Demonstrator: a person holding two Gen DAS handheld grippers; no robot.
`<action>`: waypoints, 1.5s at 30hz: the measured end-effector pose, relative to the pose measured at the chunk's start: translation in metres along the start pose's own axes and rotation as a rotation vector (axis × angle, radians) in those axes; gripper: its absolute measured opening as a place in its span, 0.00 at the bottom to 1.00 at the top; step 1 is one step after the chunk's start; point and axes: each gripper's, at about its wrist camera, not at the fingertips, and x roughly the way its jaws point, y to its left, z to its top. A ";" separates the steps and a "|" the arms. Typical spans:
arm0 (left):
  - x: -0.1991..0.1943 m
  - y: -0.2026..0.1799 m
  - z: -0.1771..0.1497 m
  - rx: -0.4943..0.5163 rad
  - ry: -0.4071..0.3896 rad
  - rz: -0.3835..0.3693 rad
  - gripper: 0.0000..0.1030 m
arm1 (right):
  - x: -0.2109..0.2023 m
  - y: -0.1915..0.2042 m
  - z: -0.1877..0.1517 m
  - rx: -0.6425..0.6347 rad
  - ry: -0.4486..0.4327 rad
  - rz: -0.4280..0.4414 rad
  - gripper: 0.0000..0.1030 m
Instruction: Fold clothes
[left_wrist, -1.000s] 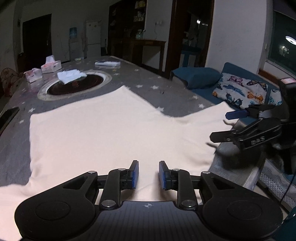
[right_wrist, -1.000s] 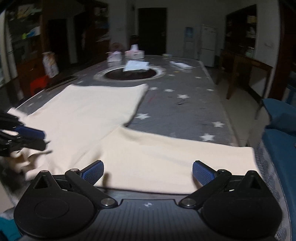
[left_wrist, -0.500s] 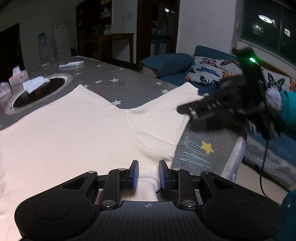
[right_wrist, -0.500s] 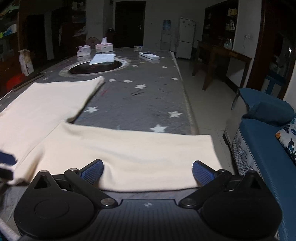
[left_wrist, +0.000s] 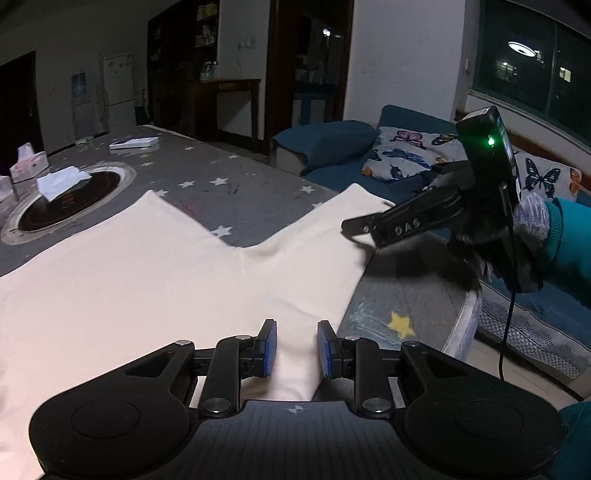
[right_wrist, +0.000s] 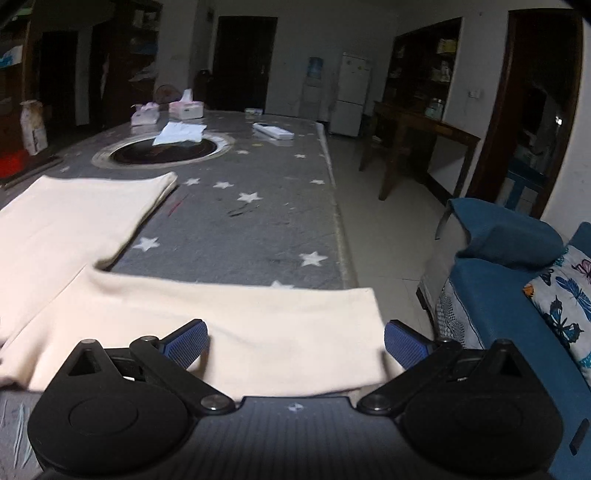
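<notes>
Right wrist: cream garment lies spread between open tool fingers.

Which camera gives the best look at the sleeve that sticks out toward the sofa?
The right wrist view: the sleeve lies across the whole frame, its cuff end at the table edge, between the wide-open jaws. The left wrist view shows it only slantwise, its far end hidden behind the right gripper.

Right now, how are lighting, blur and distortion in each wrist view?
Left wrist: dim room, the cream garment glares bright, the right gripper casts a dark shadow, the window bows. Right wrist: darker, slightly soft; the garment's near edge blurs.
</notes>
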 end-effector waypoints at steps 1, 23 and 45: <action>0.003 -0.002 0.000 0.006 0.005 -0.007 0.26 | 0.002 -0.001 -0.001 0.001 0.010 -0.005 1.00; 0.003 -0.004 0.002 -0.026 0.005 -0.012 0.31 | 0.005 -0.078 -0.026 0.432 0.035 0.103 0.52; -0.002 -0.002 -0.005 -0.066 -0.010 0.008 0.38 | -0.050 -0.059 0.044 0.395 -0.179 0.274 0.08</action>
